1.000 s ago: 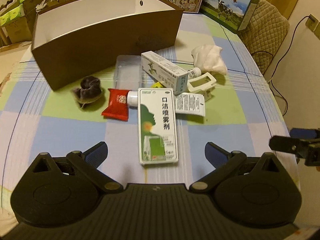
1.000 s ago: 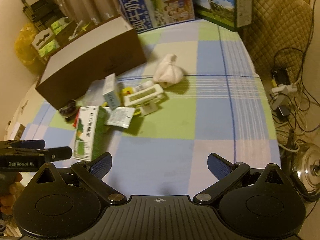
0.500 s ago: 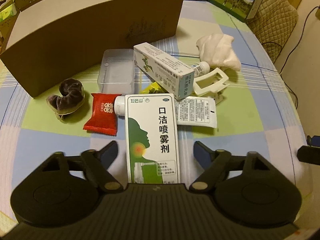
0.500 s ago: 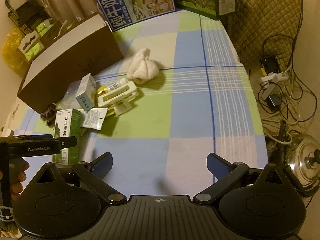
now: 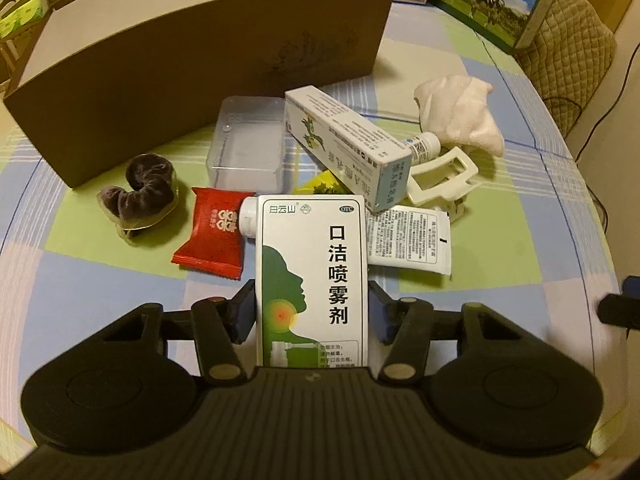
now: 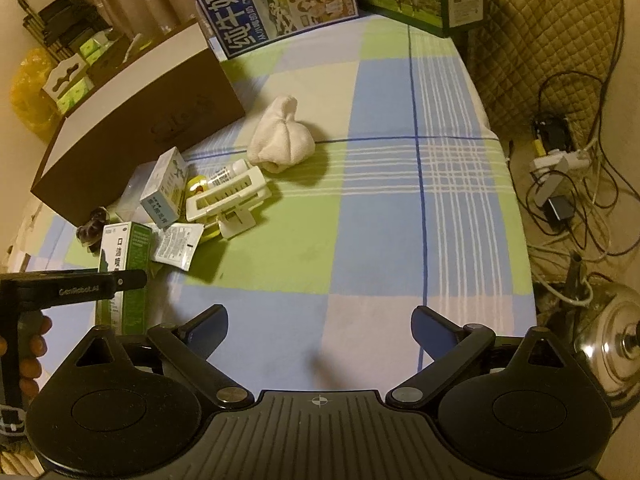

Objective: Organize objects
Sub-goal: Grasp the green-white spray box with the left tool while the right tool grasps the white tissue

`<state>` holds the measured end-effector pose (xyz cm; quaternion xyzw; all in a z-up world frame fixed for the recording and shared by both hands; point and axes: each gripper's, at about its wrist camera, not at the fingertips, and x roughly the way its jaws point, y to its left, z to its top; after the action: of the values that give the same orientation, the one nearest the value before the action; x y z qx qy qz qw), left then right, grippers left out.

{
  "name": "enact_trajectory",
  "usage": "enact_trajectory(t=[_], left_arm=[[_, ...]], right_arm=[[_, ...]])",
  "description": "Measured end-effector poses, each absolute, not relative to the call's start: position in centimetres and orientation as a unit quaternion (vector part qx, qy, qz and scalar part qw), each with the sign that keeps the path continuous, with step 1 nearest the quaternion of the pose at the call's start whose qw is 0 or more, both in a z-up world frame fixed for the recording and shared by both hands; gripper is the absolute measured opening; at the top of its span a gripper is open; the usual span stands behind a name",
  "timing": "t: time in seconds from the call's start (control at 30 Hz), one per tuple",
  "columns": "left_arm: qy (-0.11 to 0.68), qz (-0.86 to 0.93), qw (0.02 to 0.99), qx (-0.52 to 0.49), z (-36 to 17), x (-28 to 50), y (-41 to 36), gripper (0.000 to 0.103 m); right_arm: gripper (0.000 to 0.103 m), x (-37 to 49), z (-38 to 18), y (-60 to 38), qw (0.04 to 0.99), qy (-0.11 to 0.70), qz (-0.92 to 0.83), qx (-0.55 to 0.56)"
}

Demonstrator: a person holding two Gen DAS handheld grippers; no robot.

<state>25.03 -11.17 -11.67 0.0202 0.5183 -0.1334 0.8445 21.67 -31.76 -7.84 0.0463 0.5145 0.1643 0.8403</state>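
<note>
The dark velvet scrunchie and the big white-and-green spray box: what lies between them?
A red foil candy packet lies between the dark velvet scrunchie and the white-and-green spray box, with a white tube cap peeking out beside the box. The left wrist view shows it.

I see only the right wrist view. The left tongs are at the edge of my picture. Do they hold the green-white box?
Observer: Yes. In the left wrist view the left tongs appear to have both pads against the sides of the box.
Operator: What lies left of the box? It is hidden for me.
Observer: A red packet, flat on the cloth, beside the box's far left corner.
</note>
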Motion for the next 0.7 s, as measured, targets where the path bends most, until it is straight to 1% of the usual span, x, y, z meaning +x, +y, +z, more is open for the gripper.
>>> enact_trajectory(t=[0.23,0.33,0.37,0.57,0.7], left_arm=[[0.502,-0.104,0.859,0.008,-9.7,23.9,-9.5,0.051],[0.494,-0.083,0.865,0.000,-8.8,23.9,-8.3,0.051],[0.491,-0.074,0.868,-0.002,-8.4,23.9,-7.9,0.051],[0.477,-0.023,0.879,-0.016,-6.8,24.3,-4.9,0.051],[0.469,0.006,0.883,-0.027,-5.9,24.2,-3.0,0.051]], right_arm=[[0.088,25.3,-8.0,-30.5,0.849,0.484,0.207,0.036],[0.075,27.4,-8.0,-29.8,0.852,0.469,0.231,0.028],[0.073,28.2,-8.0,-29.5,0.853,0.464,0.237,0.024],[0.067,32.5,-8.4,-27.9,0.861,0.436,0.263,0.011],[0.064,35.3,-9.0,-26.9,0.861,0.432,0.269,0.012]])
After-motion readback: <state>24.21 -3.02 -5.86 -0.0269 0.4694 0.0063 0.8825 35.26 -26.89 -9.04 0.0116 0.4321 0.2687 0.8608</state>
